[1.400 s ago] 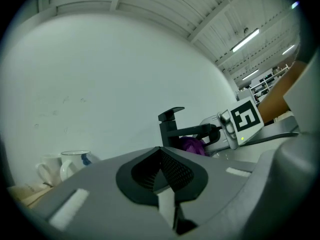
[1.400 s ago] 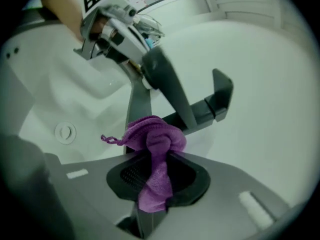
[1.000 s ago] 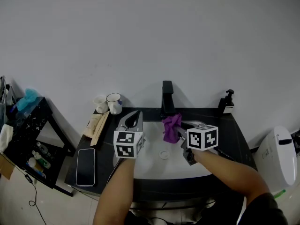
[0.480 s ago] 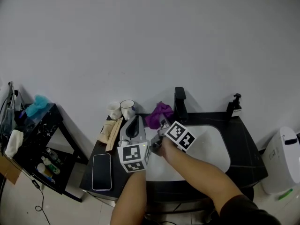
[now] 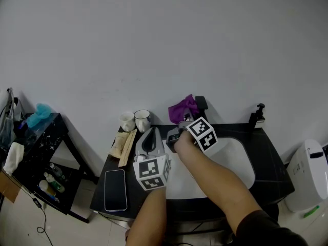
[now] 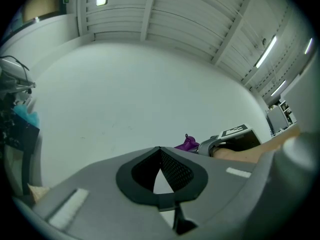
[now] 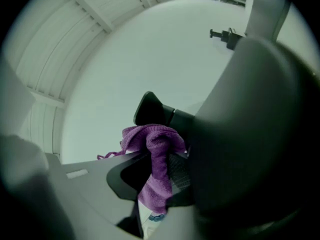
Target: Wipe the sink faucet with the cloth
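My right gripper point(image 5: 183, 118) is shut on a purple cloth point(image 5: 182, 108) and holds it up against the left side of the black faucet's point(image 5: 202, 102) top. In the right gripper view the cloth point(image 7: 152, 146) hangs bunched between the jaws, with the faucet point(image 7: 150, 109) just behind it. My left gripper point(image 5: 150, 139) hovers over the counter left of the white sink basin point(image 5: 238, 163). Its jaws meet at the tips with nothing in them. The left gripper view looks at the wall, with the cloth point(image 6: 187, 144) showing small beyond the left gripper point(image 6: 160, 151).
Two white cups point(image 5: 134, 120) stand at the counter's back left, with wooden sticks point(image 5: 123, 142) and a phone point(image 5: 115, 189) nearer the front. A soap dispenser point(image 5: 254, 118) stands at the back right. A black rack point(image 5: 31, 152) is at left, a white bin point(image 5: 307, 173) at right.
My right gripper carried the cloth from over the basin up and back to the faucet's top. The left gripper stayed over the counter's left side, shut.
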{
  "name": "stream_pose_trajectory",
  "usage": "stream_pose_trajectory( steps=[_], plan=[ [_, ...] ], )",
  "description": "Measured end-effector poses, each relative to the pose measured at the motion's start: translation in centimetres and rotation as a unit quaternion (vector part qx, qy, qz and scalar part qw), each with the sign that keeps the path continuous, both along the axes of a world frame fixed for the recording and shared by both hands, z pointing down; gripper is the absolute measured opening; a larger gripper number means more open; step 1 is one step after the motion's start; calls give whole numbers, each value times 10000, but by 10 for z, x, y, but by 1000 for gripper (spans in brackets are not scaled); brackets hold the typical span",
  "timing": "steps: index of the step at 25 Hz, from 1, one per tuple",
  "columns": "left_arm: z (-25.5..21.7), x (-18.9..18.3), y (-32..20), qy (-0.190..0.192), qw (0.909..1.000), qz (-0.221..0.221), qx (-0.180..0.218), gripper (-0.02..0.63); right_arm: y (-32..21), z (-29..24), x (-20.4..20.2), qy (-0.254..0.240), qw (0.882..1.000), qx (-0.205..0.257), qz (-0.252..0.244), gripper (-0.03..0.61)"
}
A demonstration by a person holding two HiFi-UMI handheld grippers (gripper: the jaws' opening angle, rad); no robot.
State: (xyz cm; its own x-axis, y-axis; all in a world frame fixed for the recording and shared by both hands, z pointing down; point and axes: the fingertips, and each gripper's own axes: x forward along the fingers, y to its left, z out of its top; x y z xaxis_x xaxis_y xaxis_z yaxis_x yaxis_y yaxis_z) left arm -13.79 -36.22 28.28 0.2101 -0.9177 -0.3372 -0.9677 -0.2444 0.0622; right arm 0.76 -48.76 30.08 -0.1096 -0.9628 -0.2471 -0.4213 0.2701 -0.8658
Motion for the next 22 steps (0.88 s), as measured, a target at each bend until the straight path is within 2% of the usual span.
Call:
stream_pose_trajectory(
  steps=[7,17,22],
  plan=[
    [2,-6,-2,123,9999,-46,-70,17,0,30,-1,281,9993,-259,48,84],
    [5,-1,-6,13,9999,31,-128,17,8,86,4,234,9968,-764,65,83],
    [7,4,-10,-90,9997,94,-196,17,14,93,4,209,9965,-810,44,83]
  ],
)
